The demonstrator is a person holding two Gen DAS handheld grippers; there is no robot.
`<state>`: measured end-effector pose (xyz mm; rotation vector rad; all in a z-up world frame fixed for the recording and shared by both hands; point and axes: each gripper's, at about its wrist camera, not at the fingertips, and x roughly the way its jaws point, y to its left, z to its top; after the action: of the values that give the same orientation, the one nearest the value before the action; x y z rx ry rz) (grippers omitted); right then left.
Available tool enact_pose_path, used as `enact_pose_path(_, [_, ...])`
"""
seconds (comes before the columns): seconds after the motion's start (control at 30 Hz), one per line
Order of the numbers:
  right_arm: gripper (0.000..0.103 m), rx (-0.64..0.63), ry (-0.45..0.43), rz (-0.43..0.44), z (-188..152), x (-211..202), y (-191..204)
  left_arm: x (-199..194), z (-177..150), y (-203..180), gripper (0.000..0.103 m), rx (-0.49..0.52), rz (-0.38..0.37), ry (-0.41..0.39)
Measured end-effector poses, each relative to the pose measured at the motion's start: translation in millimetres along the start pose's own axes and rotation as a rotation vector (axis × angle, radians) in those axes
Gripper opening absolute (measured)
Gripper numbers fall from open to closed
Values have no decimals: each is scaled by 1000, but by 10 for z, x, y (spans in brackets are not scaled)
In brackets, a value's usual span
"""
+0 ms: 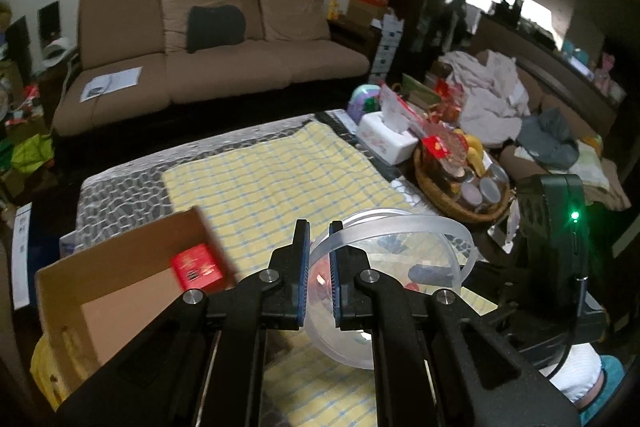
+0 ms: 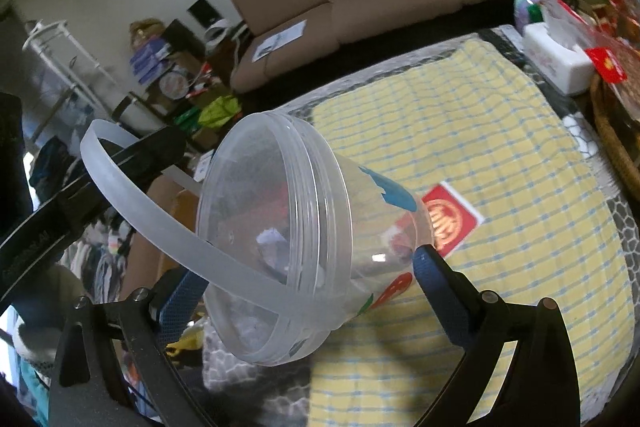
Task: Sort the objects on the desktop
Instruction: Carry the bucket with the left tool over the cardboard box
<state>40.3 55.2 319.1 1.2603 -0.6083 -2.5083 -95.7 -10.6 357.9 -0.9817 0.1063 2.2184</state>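
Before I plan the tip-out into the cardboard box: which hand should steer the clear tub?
Right. Its tongs span the clear tub body, controlling tilt. The left tongs only pinch the tub's handle strap, though the cardboard box sits on their side.

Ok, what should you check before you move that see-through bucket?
1. Left gripper shut on the frosted plastic handle: ok.
2. Right gripper pressing both sides of the clear plastic bucket: ok.
3. Bucket upright: not ok, tipped sideways.
4. Brown cardboard box open on top: ok.
5. Bucket's contents secure: cannot tell.
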Motion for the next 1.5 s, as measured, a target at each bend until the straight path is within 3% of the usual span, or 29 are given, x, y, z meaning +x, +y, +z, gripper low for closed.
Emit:
enact_pose_path(0.17, [101,-40,20,29,-79,187,425,-309,-135,414,9,-42,37,-10])
enact_pose_path(0.43, [101,-75,89,95,-122,816,1060,-649,-383,1308,9,-127,115,-10])
enact_pose_path(0.83, [100,-99,230,120,-198,1964,1560,-392,-723,2335,9,-217,205,68])
enact_pose_path(1.2, [100,-68,305,102,-191,2560,1439,102,-854,2642,9,-240,205,131])
enact_pose_path(1.5, [100,-72,387,102,-121,2993,1572,309,-796,2786,9,-162,300,222])
